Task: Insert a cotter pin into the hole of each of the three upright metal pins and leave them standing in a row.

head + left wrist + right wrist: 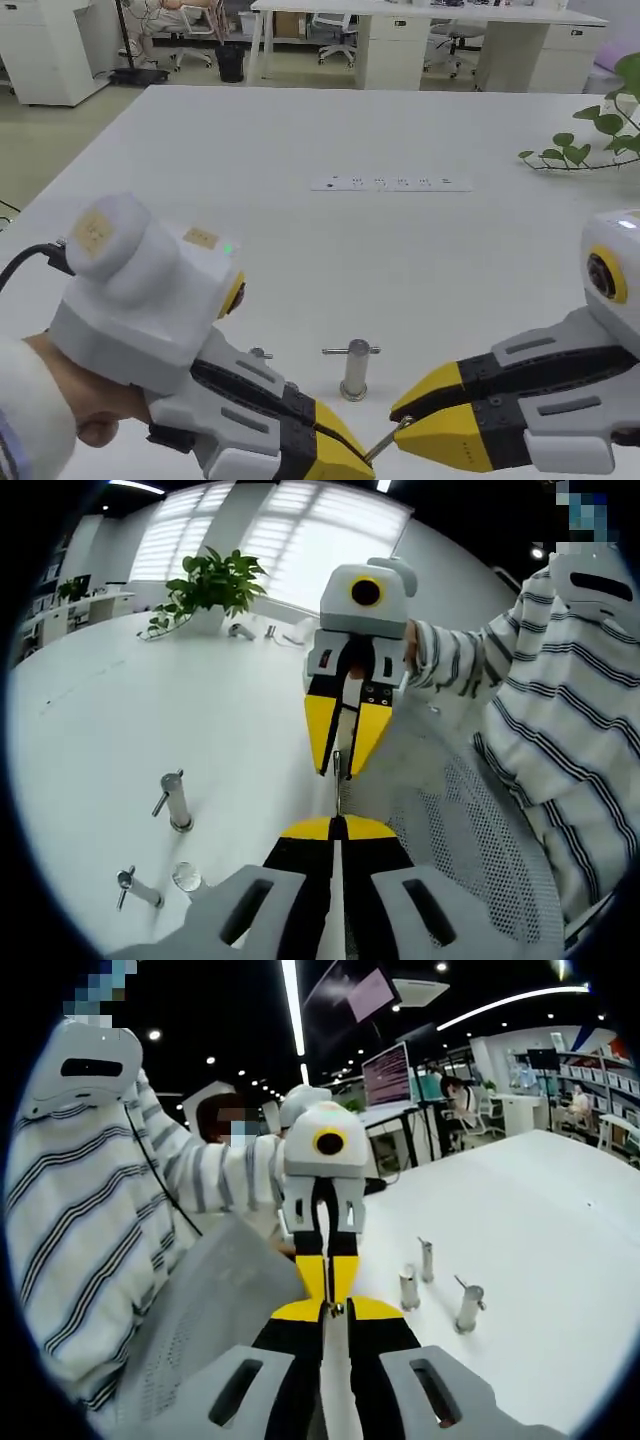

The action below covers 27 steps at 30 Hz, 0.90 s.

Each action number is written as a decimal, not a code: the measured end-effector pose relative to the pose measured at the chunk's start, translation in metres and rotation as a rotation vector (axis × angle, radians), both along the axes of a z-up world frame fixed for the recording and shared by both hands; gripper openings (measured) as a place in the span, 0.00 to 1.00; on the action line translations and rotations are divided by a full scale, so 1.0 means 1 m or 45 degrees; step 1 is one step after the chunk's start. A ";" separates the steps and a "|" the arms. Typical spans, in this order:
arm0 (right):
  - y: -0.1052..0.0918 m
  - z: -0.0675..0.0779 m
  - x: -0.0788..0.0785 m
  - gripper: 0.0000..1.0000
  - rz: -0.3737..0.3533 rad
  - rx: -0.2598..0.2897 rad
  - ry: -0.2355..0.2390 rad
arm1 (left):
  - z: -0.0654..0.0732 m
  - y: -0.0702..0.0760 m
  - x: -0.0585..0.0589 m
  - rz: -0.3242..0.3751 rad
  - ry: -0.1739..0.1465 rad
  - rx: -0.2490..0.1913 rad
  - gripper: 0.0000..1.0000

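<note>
Passing the cotter pin [386,440] from tool to tool looks like the step in hand. The left gripper [355,458] and right gripper [400,425] are each pinched tight on one end of it, low over the table [400,250], just in front of an upright metal pin [353,378]. I should release one side only, keep the wire level, then sight it on the hole of the bare-looking pin [187,877].

An office — desks [400,12], swivel chairs [336,30], monitors [388,1075].
</note>
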State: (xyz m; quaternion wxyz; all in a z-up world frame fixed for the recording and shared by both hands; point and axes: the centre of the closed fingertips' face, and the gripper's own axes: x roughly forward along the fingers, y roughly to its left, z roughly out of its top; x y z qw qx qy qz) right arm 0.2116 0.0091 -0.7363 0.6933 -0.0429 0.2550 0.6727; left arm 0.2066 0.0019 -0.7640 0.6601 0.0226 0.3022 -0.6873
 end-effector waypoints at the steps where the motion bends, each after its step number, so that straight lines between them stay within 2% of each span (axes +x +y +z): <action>1: 0.001 -0.001 -0.001 0.10 0.015 -0.007 -0.006 | 0.000 -0.001 0.000 -0.002 -0.002 0.002 0.00; 12: -0.001 -0.007 -0.005 0.08 0.048 -0.046 -0.018 | -0.002 0.001 -0.002 -0.012 -0.012 0.008 0.00; 20: 0.000 -0.010 -0.008 0.05 0.056 -0.058 0.024 | -0.005 0.002 -0.001 -0.022 -0.031 0.027 0.00; 27: -0.001 -0.012 -0.008 0.05 0.062 -0.078 0.012 | -0.004 0.003 -0.001 -0.019 -0.026 0.023 0.00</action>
